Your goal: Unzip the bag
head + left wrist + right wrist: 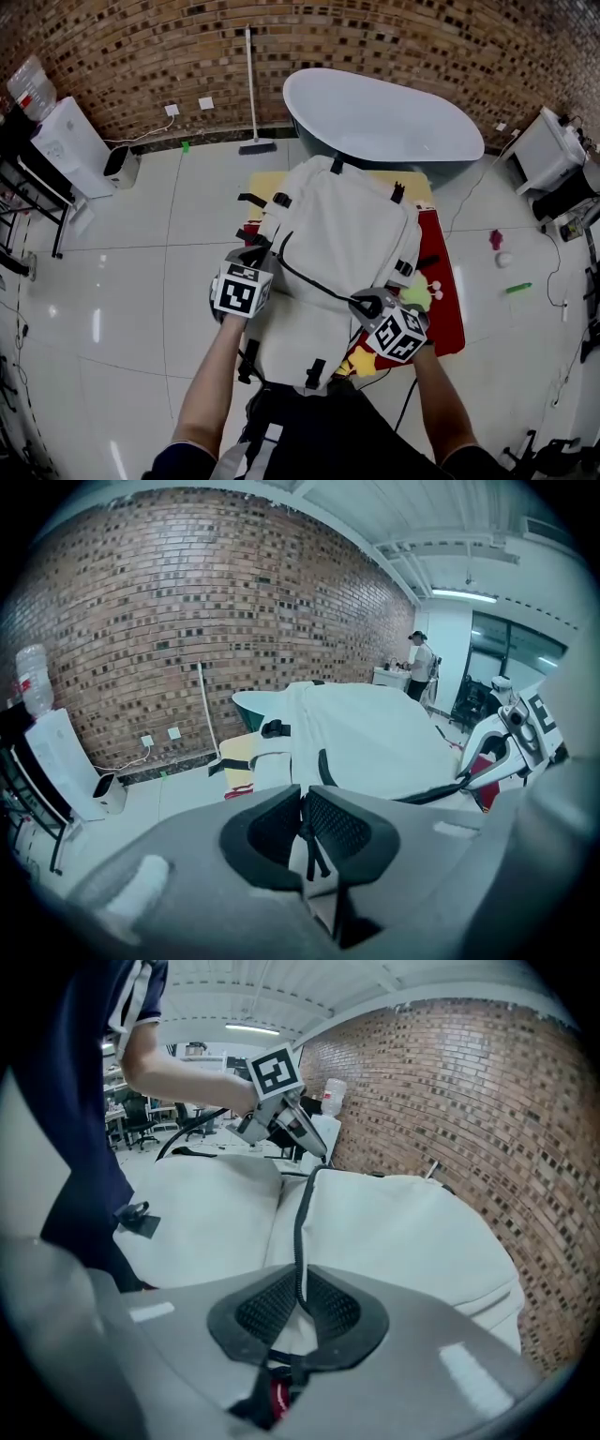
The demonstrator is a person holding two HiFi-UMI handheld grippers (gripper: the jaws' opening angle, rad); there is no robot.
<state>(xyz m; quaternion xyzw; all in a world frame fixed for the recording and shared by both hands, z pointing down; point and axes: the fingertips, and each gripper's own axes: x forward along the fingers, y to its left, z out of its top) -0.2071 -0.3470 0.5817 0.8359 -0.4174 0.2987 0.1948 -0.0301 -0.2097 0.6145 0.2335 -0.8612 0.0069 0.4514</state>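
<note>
A white backpack (337, 225) lies flat on a red and yellow mat (448, 291). A black zipper line (309, 279) curves across its front between my two grippers. At the bag's left side my left gripper (262, 255) is shut on the zipper's black cord pull (312, 850), which hangs between its pads (352, 827). My right gripper (364, 302), at the bag's lower right, is shut on the zipper line (302, 1232), which runs straight into its jaws. From the right gripper view, the left gripper (314, 1152) sits at the zipper's far end.
A white bathtub (375, 117) stands behind the bag against the brick wall. A broom (251, 94) leans on that wall. A white appliance (70, 145) is at the left. Small toys (419, 292) lie on the mat by my right gripper, and more lie on the tiled floor (518, 288).
</note>
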